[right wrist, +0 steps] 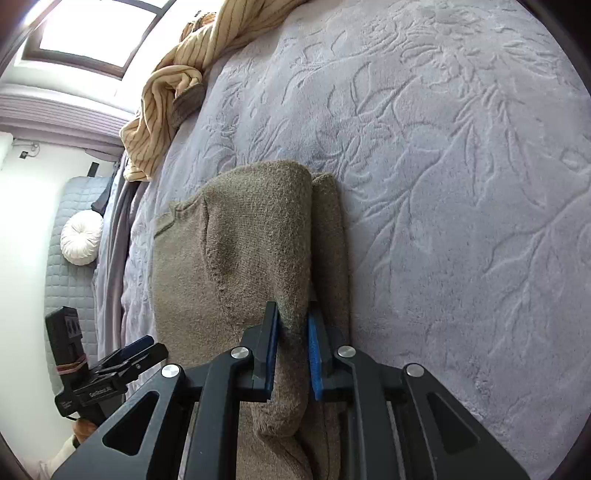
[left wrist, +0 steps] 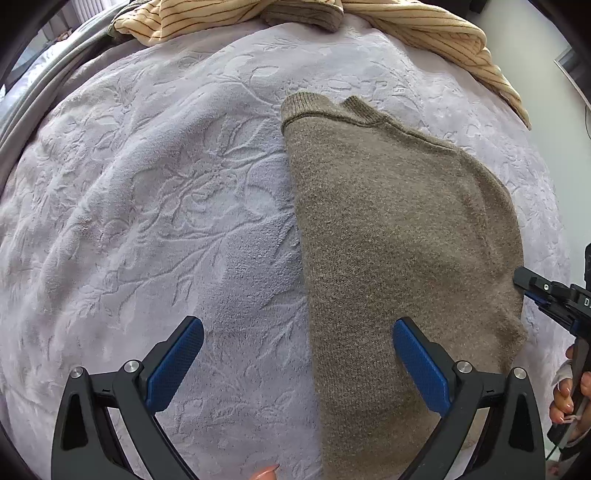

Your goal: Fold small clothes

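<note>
Brown knit sweater lies flat on the bed, on a pale lilac bedspread. In the left wrist view it fills the right half, folded lengthwise: straight fold edge on its left, ribbed cuff or hem band at the far end, curved outline on the right.

Right gripper is clamped on a raised fold of the sweater. Both blue pads press the knit from either side and a ridge of fabric stands up between the fingers. The rest of the sweater spreads left of and ahead of this gripper. In the left wrist view the same gripper sits at the sweater's right edge, with a hand on its handle at frame right.

Left gripper hangs over the sweater's left fold edge, pointing steeply down, fingers wide apart, nothing between them. Its right pad is above the knit, its left pad above bare bedspread. Contact with the fabric cannot be told. From the right wrist view the left gripper shows at lower left.

Textures: sweater is a fuzzy fine knit; bedspread is plush with an embossed leaf-and-branch pattern. A cream garment with thin brown stripes is bunched at the bed's far edge, well apart from the sweater.
</note>
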Action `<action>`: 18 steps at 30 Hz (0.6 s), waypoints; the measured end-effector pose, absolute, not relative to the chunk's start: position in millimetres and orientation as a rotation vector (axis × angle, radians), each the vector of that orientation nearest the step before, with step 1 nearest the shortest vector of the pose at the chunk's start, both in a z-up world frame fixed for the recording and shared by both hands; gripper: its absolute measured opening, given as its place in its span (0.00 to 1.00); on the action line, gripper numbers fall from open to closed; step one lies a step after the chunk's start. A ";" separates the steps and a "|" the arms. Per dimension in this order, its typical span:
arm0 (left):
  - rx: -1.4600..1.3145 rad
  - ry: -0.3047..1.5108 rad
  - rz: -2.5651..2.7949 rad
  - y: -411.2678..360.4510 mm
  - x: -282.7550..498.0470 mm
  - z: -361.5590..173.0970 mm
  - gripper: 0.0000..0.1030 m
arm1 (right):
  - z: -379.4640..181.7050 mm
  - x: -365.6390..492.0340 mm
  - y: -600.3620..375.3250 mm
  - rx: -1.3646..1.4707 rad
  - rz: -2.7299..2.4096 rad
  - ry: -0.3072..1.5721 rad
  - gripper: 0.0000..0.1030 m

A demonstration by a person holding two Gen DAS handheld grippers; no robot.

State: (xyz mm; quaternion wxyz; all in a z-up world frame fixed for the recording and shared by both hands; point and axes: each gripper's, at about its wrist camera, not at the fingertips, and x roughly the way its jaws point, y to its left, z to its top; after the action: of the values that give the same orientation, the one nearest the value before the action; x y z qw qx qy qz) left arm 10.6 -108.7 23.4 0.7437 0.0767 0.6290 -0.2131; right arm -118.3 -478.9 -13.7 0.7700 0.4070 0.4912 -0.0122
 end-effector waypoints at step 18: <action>0.084 1.452 -0.574 -141.7 24.6 2.3 1.00 | -39.5 -120.5 -480.8 0.997 0.084 1.145 0.73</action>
State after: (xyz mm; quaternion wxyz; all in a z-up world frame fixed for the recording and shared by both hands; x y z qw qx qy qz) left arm 24.6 -141.7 2.3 0.7097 0.0379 0.6542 -0.2586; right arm -120.5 -480.8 -39.5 0.7248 0.4517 0.5188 0.0380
